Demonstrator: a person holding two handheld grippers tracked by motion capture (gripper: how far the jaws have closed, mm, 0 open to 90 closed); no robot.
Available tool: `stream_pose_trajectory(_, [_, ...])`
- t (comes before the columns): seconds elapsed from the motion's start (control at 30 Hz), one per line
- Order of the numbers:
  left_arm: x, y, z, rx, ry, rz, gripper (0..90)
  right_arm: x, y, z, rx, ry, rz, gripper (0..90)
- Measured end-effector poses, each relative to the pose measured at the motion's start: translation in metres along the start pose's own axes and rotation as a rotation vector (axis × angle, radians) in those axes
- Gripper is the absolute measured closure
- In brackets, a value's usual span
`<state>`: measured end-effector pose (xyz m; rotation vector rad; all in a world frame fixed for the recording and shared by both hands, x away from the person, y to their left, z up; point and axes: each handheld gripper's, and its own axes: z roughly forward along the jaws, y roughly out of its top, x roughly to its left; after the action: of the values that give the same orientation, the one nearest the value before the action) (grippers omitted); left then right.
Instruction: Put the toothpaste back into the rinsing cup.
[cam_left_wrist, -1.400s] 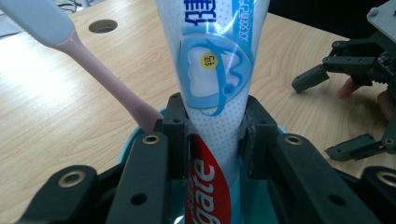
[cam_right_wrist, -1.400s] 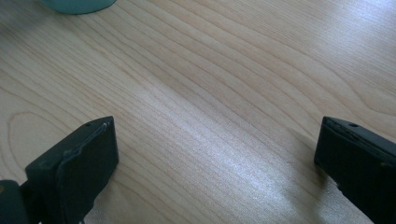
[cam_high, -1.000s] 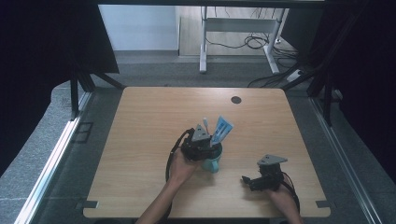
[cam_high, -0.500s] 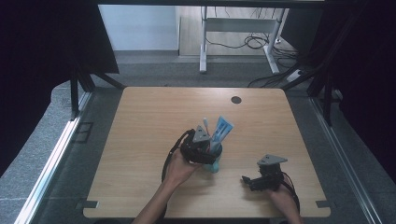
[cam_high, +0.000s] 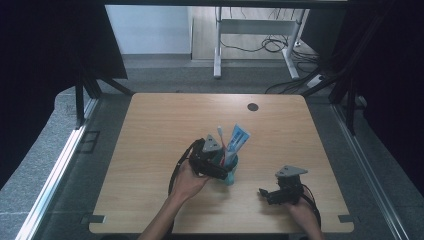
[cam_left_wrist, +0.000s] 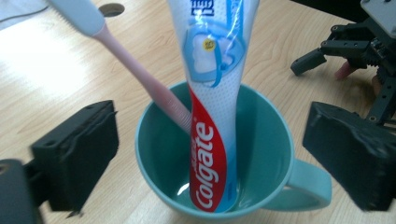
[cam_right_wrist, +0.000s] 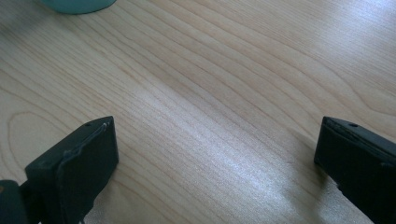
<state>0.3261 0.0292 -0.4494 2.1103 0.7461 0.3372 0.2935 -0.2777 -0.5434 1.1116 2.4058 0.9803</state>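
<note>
- My left gripper hangs over the mug, tipped down into it. Jaws released and standing wide; they have just been opening. The pads press on nothing.
- The mug sits between my left jaws, its rim clear of both pads. Teal, upright on the table; its handle points toward my right-hand jaw and lies just beside it.
- The toothpaste tube stands in the mug, cap end down on the bottom, flat end rising past my jaws, midway between them.
- The toothbrush leans in the mug too, pink handle slanting up toward my left-hand jaw, touching the tube low in the mug.
- My right gripper is released, jaws wide apart, bare wood between them. It sits low over the table, well apart from the mug, whose base lies ahead of my left-hand jaw there.
- From above, my left hand holds its gripper against the mug's near side; my right hand is near the table's front edge.
</note>
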Motion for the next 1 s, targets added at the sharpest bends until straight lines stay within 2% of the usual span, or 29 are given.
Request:
stream_pose_trajectory(0.3, [0.007, -0.006, -0.010, 0.005, 0.012, -0.022, 0.0, 0.000, 0.000, 0.000, 0.000, 0.000, -0.001, 0.0])
stream_pose_trajectory(0.6, [0.017, -0.013, -0.022, 0.014, 0.040, -0.023, 0.0, 0.000, 0.000, 0.000, 0.000, 0.000, -0.001, 0.0])
stream_pose_trajectory(1.0, [0.036, -0.034, -0.040, 0.025, 0.091, -0.067, 0.0, 0.000, 0.000, 0.000, 0.000, -0.001, -0.001, 0.0])
